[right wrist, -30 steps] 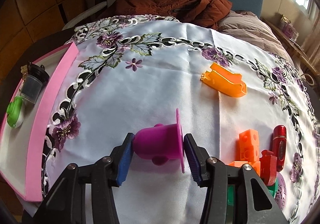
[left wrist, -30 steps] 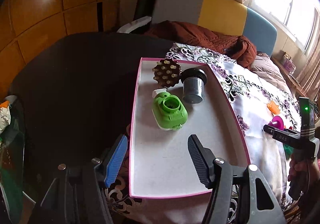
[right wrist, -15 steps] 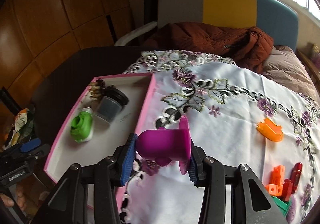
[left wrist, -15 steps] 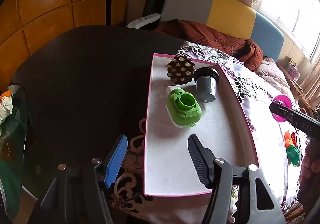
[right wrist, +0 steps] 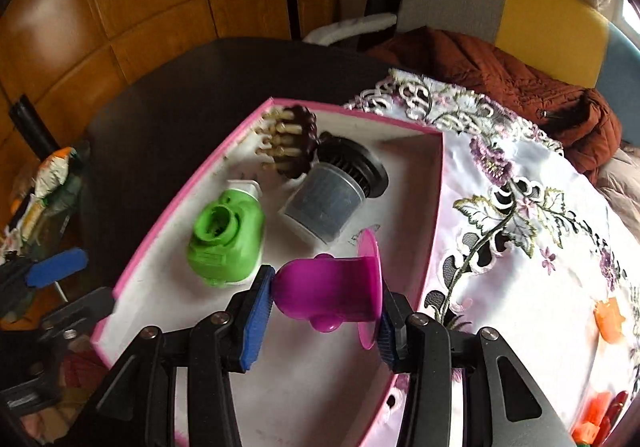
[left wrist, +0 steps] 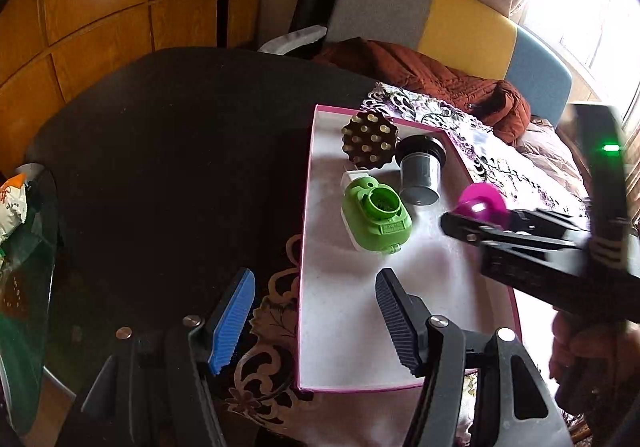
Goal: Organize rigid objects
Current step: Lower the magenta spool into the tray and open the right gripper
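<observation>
My right gripper [right wrist: 322, 317] is shut on a magenta cup-shaped piece [right wrist: 332, 287] with a wide flange, held on its side above the pink-rimmed white tray [right wrist: 434, 215]. In the tray lie a green plastic piece [right wrist: 228, 239], a grey cup with a black lid [right wrist: 328, 199] and a brown studded brush [right wrist: 290, 141]. In the left wrist view the right gripper [left wrist: 476, 221] reaches over the tray [left wrist: 306, 247] from the right with the magenta piece [left wrist: 482, 203]. My left gripper [left wrist: 314, 321] hangs open and empty over the tray's near left edge.
A dark round table [left wrist: 160, 151] carries the tray and a white embroidered cloth [right wrist: 520, 247]. Orange [right wrist: 608, 319] and red pieces [right wrist: 612, 411] lie on the cloth at the right. A brown jacket [right wrist: 520, 75] lies on a padded chair behind.
The right gripper has carried the magenta piece leftward from the cloth to above the tray. The left gripper has stayed open near the tray's left edge.
</observation>
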Demonstrator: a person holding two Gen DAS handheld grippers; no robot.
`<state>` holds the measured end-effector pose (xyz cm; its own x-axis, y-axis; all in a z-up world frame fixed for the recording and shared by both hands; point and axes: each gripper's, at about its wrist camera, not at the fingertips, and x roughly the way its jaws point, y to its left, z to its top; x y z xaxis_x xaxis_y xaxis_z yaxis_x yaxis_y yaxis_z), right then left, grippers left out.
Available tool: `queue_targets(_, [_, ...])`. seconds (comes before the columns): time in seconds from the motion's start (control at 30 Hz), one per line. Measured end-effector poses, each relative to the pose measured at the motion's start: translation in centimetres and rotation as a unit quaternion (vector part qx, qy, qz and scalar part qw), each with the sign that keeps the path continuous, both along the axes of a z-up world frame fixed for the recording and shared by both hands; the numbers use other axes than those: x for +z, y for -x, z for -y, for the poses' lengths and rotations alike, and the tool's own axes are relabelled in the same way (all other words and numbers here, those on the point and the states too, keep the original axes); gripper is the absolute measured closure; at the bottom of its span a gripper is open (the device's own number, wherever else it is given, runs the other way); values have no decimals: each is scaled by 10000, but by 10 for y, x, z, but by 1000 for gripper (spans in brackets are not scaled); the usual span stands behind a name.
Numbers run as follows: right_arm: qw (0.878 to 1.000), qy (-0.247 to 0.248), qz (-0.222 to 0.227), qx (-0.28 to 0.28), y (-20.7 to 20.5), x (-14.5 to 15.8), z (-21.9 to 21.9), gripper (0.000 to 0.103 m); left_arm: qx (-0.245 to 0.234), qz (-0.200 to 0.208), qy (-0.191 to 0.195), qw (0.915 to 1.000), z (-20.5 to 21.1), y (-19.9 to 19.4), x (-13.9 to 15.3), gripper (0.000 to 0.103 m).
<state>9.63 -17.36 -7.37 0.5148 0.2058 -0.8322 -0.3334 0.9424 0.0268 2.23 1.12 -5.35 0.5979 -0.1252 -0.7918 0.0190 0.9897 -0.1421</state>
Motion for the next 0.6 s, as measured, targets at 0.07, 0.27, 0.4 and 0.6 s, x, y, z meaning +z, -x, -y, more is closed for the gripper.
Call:
queue_targets(0.07, [9998,160,-38,-69,-5,-9,0,56,16,-2,-8,10000,0,-1,-1,39])
queue_targets(0.27, [9998,157,-14,-130,-2,-13,6,49,37,0,-14,10000,-2,-1,-2,39])
queue_targets(0.4, [9998,-72,63,-167,5,-5,9,38,10,46,-31,10000,-1,1,0,39])
queue_targets(0.6, [9983,-395,268,-349,20,14,18,30,-11,89,-63,9999,0,4,4,39])
